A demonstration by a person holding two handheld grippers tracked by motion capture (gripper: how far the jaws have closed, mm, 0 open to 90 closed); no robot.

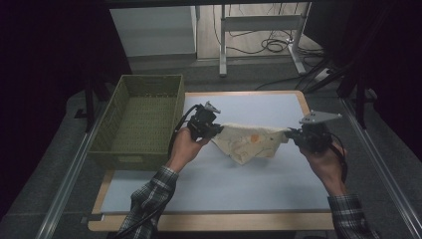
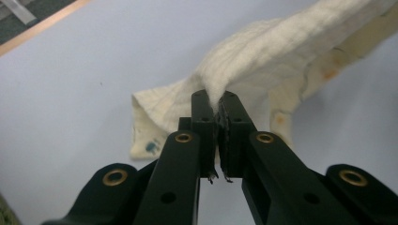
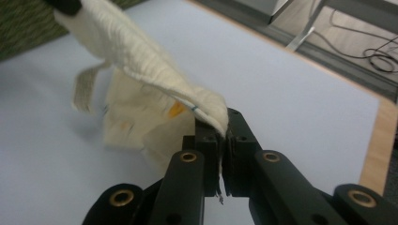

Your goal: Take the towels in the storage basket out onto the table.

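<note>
High view: a cream cloth (image 1: 251, 143) hangs stretched between the two grippers above the middle of the pale blue table top (image 1: 214, 184). Its upper edge runs nearly level from one gripper to the other, and the loose part sags below that edge toward the table. An orange mark is visible on the fabric near its centre.

The left gripper (image 1: 215, 129) holds the cloth's left end. In the left gripper view, its jaws are pressed together on a fold of the cloth (image 2: 263, 56), which rises from the pinch and runs up to the right; a small blue-green mark shows on a hanging corner. The left hand (image 1: 186, 144) grips the tool body from below.

The right gripper (image 1: 291, 133) holds the cloth's right end. In the right gripper view, its jaws are closed on a corner of the cloth (image 3: 141, 89), and the fabric runs up to the left with folds hanging under it. The right hand (image 1: 326, 162) holds this tool, which carries a grey three-cornered plate (image 1: 320, 118) on top.

A green woven basket (image 1: 142, 119) stands at the table's left edge, just beside the left gripper. Both forearms wear plaid sleeves (image 1: 149, 206). Beyond the table, cables (image 1: 271, 45) lie on the floor among the legs of a metal frame (image 1: 259, 30).
</note>
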